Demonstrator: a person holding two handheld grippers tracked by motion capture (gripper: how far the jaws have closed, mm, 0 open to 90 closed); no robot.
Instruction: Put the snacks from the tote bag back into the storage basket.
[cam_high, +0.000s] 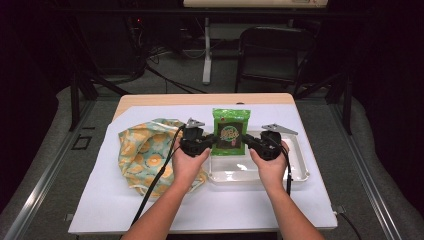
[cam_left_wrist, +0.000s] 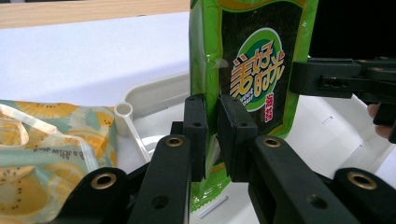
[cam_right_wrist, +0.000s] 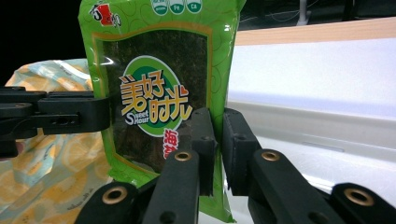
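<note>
Both hand-held grippers clamped | left (cam_high: 212, 140), right (cam_high: 246, 138) | gripping snack packet (cam_high: 230, 131) edges

We see the packet (cam_high: 230, 131) upright over the tray (cam_high: 299, 170) at frame centre (between both tools), bag (cam_high: 142, 152) left on the bench (cam_high: 100, 200).

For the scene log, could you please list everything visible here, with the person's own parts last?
snack packet: one, green with a dark panel, held upright over the tray, pinched at both side edges.
tray: one, white, on the table's right half.
fabric bag: one, pale teal with yellow fruit print, lying crumpled left of the tray.
table: one, white sheet over a wood top.
chair: one, dark, on the floor behind the table.
left claw: one, black, shut on the packet's edge.
right claw: one, black, shut on the opposite edge.
hands: two, each holding a claw.
</note>
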